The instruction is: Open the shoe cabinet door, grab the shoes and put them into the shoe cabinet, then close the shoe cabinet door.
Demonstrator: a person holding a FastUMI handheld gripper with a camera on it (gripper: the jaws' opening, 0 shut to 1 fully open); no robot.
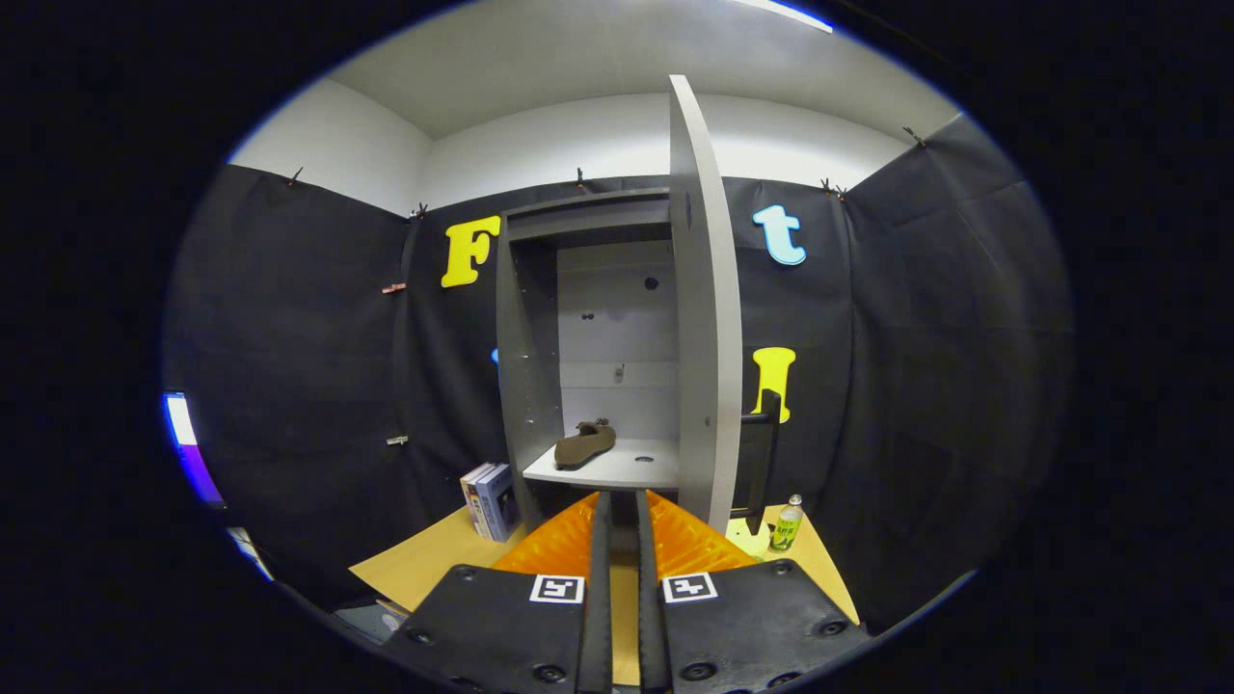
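A: Centre of the frame: the shoe cabinet [540,337], its door [706,318] swung wide and seen nearly edge-on, a dark handle [762,453] on its right face. What is the main hazard here

B: The door. It stands just right of the gripper [617,511], whose two fingers lie close together with only a thin slit between them, holding nothing. A push landing on the thin edge and not the broad face may slip off, or swing the door too hard

A: And the contents

B: One brown shoe [585,443] lies on the lower shelf [627,467], at centre, just beyond the fingertips. Its long axis runs diagonally, from lower left to upper right. Which end is the toe cannot be told at this size. The lower-left end sits near the shelf's front lip, so a closing door might catch it

A: Smaller items

B: At lower left, books [490,499] stand on the table [424,559] beside the cabinet; at lower right, a green bottle [787,525] stands near the door's foot. A wide reach round the door could knock the bottle over
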